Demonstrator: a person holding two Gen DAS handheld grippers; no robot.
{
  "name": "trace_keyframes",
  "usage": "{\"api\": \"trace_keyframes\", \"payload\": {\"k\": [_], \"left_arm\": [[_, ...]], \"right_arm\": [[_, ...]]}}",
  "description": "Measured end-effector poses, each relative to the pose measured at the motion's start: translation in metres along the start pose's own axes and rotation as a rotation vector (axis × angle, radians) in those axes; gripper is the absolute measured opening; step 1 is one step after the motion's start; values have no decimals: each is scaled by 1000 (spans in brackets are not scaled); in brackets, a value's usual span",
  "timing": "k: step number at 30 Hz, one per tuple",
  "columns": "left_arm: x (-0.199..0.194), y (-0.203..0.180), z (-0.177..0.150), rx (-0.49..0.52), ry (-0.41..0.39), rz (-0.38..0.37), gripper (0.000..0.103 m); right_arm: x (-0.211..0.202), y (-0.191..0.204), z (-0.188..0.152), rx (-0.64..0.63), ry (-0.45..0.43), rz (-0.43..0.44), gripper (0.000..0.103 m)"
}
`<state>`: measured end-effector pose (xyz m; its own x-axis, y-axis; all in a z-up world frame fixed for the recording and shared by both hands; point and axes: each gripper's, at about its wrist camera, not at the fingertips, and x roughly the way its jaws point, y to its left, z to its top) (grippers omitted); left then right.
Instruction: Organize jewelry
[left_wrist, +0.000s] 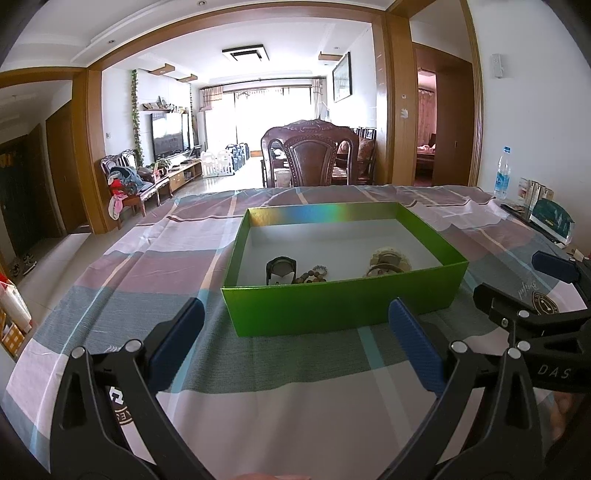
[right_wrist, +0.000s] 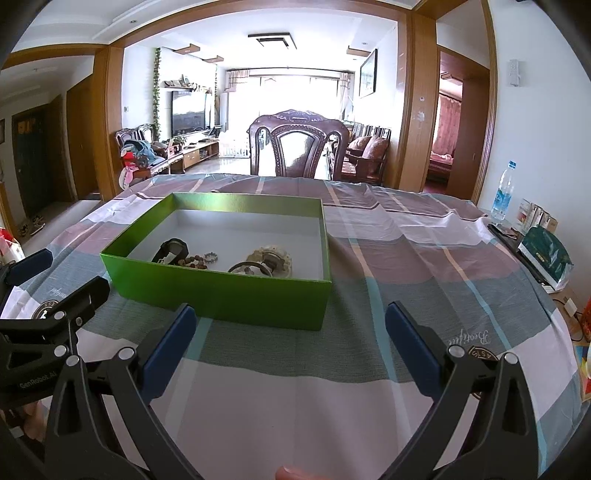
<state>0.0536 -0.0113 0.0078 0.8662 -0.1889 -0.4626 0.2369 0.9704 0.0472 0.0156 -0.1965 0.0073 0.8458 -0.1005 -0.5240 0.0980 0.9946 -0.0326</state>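
- Left gripper (left_wrist: 295, 343) hovers with jaws spread wide, nothing between them; the green box (left_wrist: 340, 306) sits just ahead.
- Right gripper (right_wrist: 290, 343) also has jaws released and empty, the box ahead and to their left.
- Inside: black watch (right_wrist: 170, 251), bead bracelet (right_wrist: 190, 261), small ring (right_wrist: 210, 256), pale bangles (right_wrist: 269, 258).
- No jewelry shows on the plaid tabletop (right_wrist: 406, 258), so gathering looks done; perhaps only tidying remains.

Bare surface (right_wrist: 295, 387) near, before the box (right_wrist: 229, 291). Open lane right of box; far right blocked by bottle (right_wrist: 503, 192) and bag (right_wrist: 546, 258). Box open-topped, walls upright.
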Motion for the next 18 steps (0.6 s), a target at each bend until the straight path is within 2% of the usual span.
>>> {"api": "trace_keyframes", "payload": {"k": [18], "left_arm": [[1, 1, -1, -2, 8, -3, 99]], "right_arm": [[1, 0, -1, -1, 1, -2, 100]]}}
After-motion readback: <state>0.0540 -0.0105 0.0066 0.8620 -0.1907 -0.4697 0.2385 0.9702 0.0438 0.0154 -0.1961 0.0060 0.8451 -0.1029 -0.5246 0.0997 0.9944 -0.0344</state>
